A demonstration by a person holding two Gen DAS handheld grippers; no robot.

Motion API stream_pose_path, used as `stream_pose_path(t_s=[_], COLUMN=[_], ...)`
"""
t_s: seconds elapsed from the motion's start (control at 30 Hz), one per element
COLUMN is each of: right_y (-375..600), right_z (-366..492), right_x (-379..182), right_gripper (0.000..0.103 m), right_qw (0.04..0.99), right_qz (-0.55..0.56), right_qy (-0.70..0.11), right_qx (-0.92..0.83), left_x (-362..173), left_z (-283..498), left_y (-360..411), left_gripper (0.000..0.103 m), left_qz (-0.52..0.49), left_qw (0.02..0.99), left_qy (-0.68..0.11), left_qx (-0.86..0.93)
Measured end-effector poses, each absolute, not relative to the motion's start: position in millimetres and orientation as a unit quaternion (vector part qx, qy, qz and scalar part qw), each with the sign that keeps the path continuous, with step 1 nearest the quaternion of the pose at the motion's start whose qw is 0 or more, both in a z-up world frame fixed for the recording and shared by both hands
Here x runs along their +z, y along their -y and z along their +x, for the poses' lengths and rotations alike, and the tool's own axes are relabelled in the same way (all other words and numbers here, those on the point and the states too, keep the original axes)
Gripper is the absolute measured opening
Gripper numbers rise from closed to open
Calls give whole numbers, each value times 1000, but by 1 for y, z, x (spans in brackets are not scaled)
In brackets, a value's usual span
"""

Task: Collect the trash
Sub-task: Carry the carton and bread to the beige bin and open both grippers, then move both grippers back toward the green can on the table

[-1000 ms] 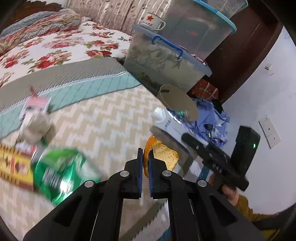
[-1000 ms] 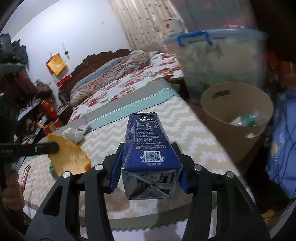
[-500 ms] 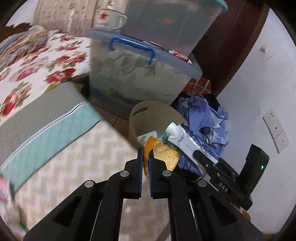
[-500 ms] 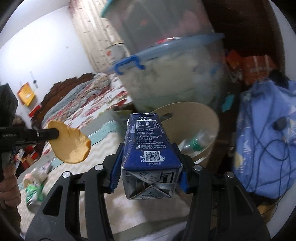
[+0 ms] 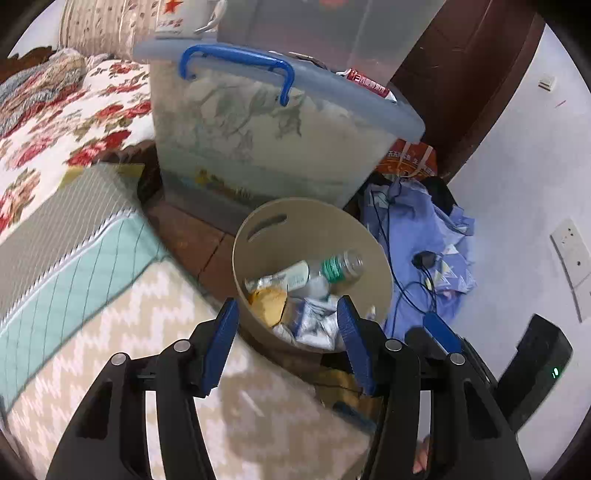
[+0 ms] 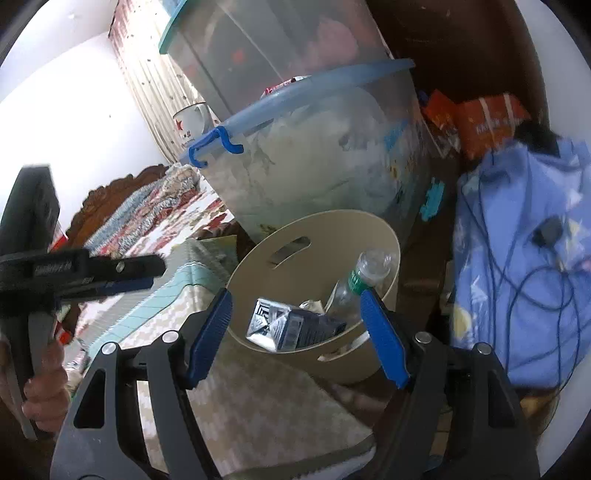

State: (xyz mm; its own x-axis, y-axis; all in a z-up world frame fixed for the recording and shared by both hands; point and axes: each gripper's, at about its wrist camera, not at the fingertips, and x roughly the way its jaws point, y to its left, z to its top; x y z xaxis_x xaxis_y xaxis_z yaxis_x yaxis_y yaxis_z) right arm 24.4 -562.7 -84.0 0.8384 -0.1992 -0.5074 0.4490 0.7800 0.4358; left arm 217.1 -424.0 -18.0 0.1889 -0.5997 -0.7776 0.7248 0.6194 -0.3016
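Observation:
A beige round bin [image 5: 258,236] stands on the floor by the bed's corner; it also shows in the right wrist view [image 6: 332,229]. Inside lie a blue milk carton [image 6: 291,325], a clear plastic bottle [image 5: 317,273] and an orange-gold wrapper [image 5: 267,301]. My left gripper [image 5: 288,332] is open and empty just above the bin's near rim. My right gripper [image 6: 295,328] is open and empty over the bin, the carton below it. The carton shows in the left wrist view [image 5: 314,325]; the bottle shows in the right wrist view [image 6: 354,280].
A large lidded plastic storage box [image 5: 273,147] with a blue handle stands behind the bin, another box and a mug [image 5: 181,18] on it. Blue clothes and cables [image 5: 421,236] lie right of the bin. The zigzag bedcover [image 5: 110,332] lies left.
Both grippers moved from over the bed to the bin and opened. The wrapper left my left gripper and the carton left my right gripper; both now lie in the bin.

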Motion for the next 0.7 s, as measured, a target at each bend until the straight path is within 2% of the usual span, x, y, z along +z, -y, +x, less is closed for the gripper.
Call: stream_pose_path(t_s=[0.7], right_y=[462], right_z=[4], right_x=[-80], right_gripper=[72], right_qw=[913], right_qz=[298], right_qy=[-261], right_qx=[-98], left_x=[-3], left_z=[132], left_y=[258], left_gripper=[54], left_qz=[67], left_qw=[834], left_qy=[-422], left_qx=[-350])
